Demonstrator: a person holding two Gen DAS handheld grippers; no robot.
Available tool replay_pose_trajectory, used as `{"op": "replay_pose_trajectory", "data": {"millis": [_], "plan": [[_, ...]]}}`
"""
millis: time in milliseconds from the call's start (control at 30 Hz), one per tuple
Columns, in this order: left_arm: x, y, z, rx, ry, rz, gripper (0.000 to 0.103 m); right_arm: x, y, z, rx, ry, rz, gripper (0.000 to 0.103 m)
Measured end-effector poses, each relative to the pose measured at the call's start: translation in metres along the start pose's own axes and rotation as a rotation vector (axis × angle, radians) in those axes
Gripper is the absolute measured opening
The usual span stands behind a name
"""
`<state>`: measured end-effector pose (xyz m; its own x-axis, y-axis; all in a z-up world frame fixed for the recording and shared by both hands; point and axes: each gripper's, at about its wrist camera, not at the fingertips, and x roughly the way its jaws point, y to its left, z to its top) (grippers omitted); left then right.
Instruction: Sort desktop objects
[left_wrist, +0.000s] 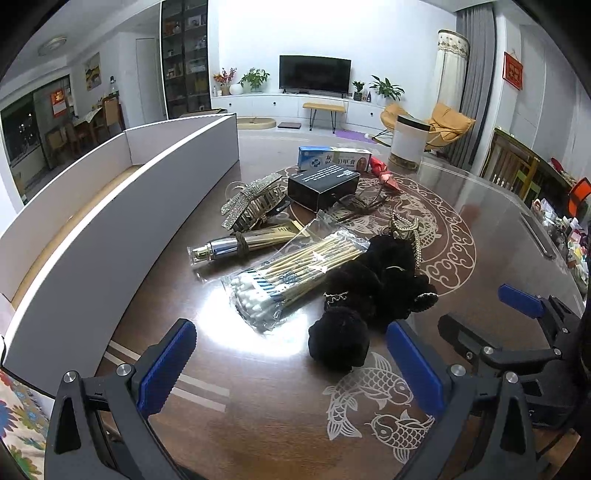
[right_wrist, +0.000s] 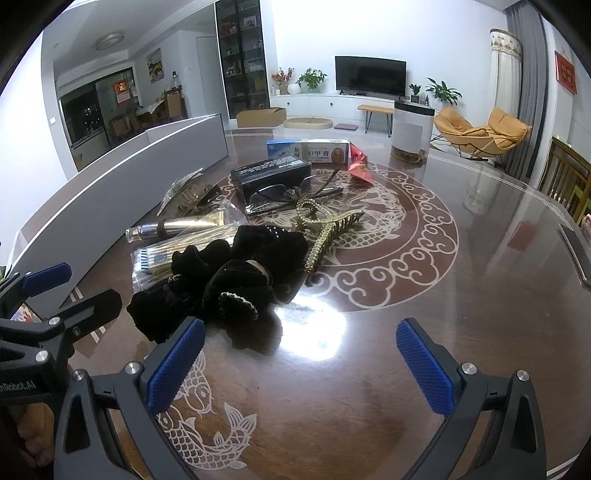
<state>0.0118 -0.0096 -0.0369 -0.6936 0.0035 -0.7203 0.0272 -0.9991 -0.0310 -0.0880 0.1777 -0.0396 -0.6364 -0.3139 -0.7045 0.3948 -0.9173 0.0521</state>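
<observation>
While both jaws stand wide and empty, the left gripper (left_wrist: 291, 365) hovers just short of the black scrunchies (left_wrist: 369, 295). The right gripper (right_wrist: 301, 363) has them ahead, to its left.

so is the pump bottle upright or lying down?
Lying down. The pump bottle rests on its side on the table, its length flat along the surface, beside the cotton swab pack.

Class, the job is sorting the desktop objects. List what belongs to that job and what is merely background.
Job:
black scrunchies
cotton swabs
pearl hair claw
glasses
black box
grey tray

Background:
television
orange chair
white canister
</observation>
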Motion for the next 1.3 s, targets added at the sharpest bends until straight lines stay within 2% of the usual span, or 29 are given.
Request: {"op": "replay_pose_trajectory", "data": {"millis": [1300], "plan": [[0.004, 0.006, -0.002, -0.036, 0.018, -0.025, 0.103, 0.003, -0.003, 0.01, -0.007, 0.008, -0.016, 0.103]]}}
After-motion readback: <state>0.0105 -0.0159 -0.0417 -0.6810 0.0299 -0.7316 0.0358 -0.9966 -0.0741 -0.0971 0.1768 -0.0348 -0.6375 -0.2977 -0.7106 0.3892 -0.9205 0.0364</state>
